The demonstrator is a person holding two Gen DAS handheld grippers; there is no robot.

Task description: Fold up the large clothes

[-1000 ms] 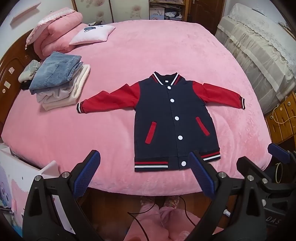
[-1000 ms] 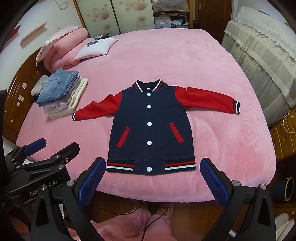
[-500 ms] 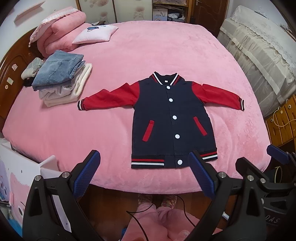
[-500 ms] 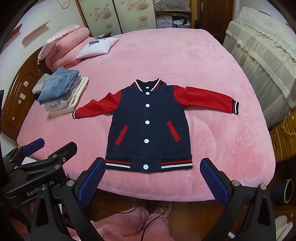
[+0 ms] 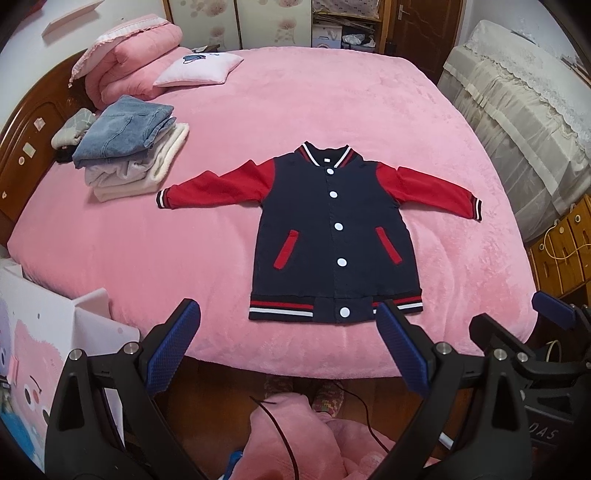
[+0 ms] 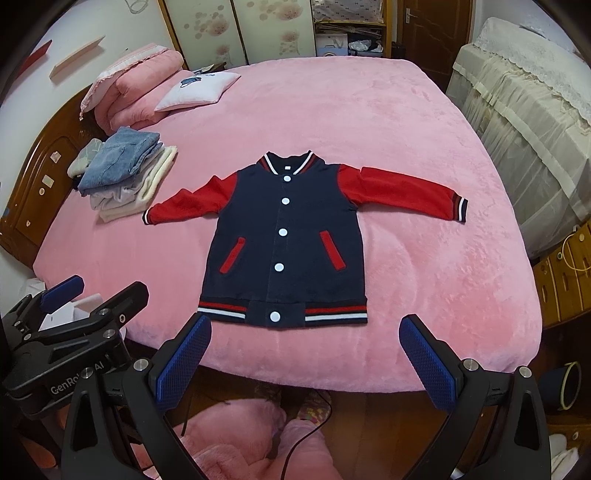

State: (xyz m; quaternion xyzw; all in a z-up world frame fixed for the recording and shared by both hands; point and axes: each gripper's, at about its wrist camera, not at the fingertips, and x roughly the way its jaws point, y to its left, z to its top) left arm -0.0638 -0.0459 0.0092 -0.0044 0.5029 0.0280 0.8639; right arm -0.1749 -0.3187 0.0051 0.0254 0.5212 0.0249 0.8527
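Compared with a second earlier, both grippers are seen drawn slightly back and up from the bed, so more floor is shown at 6 o'clock; the jacket itself is unmoved. Folding is judged not yet begun.

A navy varsity jacket (image 5: 334, 236) with red sleeves is laid flat, front up and snapped shut, at the centre of a pink plush bedspread (image 5: 332, 103). Its sleeves are spread toward 9 and 3 o'clock, its striped hem (image 5: 280, 309) toward 6 o'clock near the bed's edge.

The left gripper (image 5: 288, 343) is held wide open and empty, short of the hem. The right gripper (image 6: 304, 356) is likewise spread wide, with nothing between its blue pads.

A stack of folded clothes (image 5: 127, 157), denim on top, is seen at 10 o'clock. Pink pillows (image 5: 125, 62) and a wooden headboard (image 5: 26, 144) are placed beyond it. A covered sofa (image 5: 517, 122) is seen at 2 o'clock, wardrobe doors (image 5: 273, 22) at 12.
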